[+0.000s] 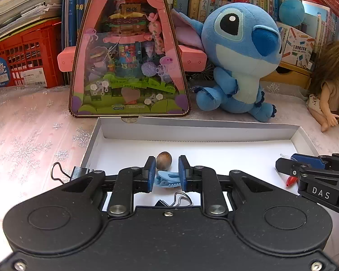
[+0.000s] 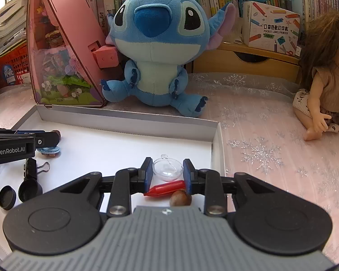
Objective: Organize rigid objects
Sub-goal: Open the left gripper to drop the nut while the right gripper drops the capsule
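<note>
A shallow white box (image 1: pixel 192 126) lies open on the table. In the left wrist view my left gripper (image 1: pixel 166 171) is shut on a light blue toothed clip (image 1: pixel 167 177) just over the box floor, and a brown nut (image 1: pixel 163 160) lies right beyond its tips. In the right wrist view my right gripper (image 2: pixel 167 171) is open low in the box's right part. A clear plastic dome (image 2: pixel 167 168) sits between its pads. A red crayon-like piece (image 2: pixel 165 188) and a second brown nut (image 2: pixel 180 198) lie under the fingers.
One black binder clip (image 1: pixel 61 172) sits at the box's left wall and another (image 2: pixel 37 169) lies inside with two black caps (image 2: pixel 6 197). Behind the box stand a pink toy house (image 1: pixel 128 52) and a blue plush (image 2: pixel 156 52). A doll (image 2: pixel 323 85) sits at the right.
</note>
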Tool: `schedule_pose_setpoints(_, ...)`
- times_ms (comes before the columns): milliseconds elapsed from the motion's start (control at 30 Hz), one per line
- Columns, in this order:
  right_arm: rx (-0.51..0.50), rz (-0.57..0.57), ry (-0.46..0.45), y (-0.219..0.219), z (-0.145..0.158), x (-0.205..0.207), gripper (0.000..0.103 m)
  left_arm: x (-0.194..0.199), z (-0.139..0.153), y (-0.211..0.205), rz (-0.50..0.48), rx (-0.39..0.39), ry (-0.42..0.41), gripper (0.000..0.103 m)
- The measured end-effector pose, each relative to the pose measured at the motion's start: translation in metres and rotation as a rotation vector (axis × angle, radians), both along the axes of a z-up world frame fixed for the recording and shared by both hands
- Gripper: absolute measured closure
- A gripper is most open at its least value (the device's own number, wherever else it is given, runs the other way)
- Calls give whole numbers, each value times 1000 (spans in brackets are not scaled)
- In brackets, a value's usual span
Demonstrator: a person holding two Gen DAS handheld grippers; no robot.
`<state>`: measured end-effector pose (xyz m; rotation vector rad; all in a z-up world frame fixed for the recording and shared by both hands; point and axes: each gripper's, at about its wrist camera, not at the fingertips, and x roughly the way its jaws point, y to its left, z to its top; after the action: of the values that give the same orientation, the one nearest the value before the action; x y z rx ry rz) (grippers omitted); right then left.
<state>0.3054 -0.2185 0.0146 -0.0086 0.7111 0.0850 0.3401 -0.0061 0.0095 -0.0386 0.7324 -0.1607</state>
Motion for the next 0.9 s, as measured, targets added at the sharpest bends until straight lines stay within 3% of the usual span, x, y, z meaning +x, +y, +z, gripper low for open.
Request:
schedule_pose_setpoints(100, 6, -1, -4, -1, 0, 0, 63, 0, 0, 0, 2, -1, 1, 83)
schedule_pose_setpoints(300, 10, -4, -12, -1, 1, -1, 46, 0, 1, 0, 3, 2, 3, 80)
schedule_pose_setpoints(500, 13, -14, -56, -2, 5, -7, 27, -4, 2, -6, -29, 3, 10, 60)
schedule_pose_setpoints(767, 15, -19, -128, -4, 16, -27, 20, -28, 12, -7, -37, 11, -50, 37)
schedule_pose_setpoints(900, 12, -1, -143, -4, 19, -40, 20, -44, 14, -4, -42, 6, -69, 35)
